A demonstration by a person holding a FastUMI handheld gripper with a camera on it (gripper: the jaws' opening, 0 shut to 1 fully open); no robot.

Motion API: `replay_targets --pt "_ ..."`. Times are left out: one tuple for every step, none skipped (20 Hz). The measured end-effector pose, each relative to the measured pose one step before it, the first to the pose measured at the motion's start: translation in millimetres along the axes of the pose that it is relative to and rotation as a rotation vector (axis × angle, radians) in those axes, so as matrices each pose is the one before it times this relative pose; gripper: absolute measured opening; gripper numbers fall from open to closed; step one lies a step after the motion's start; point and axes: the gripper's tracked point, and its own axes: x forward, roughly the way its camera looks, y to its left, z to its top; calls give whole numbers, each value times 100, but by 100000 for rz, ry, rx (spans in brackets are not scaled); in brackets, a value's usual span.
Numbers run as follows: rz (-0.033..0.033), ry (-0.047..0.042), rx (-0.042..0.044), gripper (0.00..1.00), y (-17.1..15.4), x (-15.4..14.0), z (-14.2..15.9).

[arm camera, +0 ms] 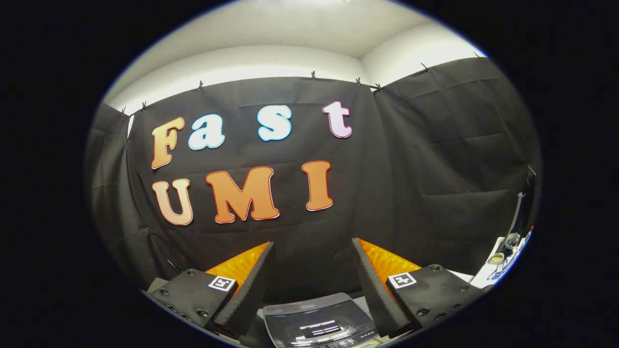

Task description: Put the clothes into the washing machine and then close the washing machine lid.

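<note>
My gripper [312, 246] is held up high and level, its two fingers spread wide apart with nothing between them. Below and between the fingers lies the top of the washing machine [319, 324], its dark glass lid down flat and a control strip along its near edge. No clothes are visible. The booth's black cloth wall stands straight ahead beyond the fingertips.
To the right of the right finger, a pale table edge [488, 273] carries a few small items, among them a clear glass object [512, 239]. A thin dark stand [524, 203] rises beside it against the cloth wall.
</note>
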Motion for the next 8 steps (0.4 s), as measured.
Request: replay_targets --pt "-410 -114 -235 99 -160 -200 -39" --pt "-600 -288 -317 99 -294 -286 98" --pt "-264 -372 -84 99 -108 -276 213" --pt "67 -628 209 99 170 -156 233" --pt "56 -567 284 99 41 -197 238" --pt "-48 -469 254 99 -112 -258 88" --pt "108 -480 46 99 50 -108 115" --pt "-55 -255 -62 99 -78 -155 40"
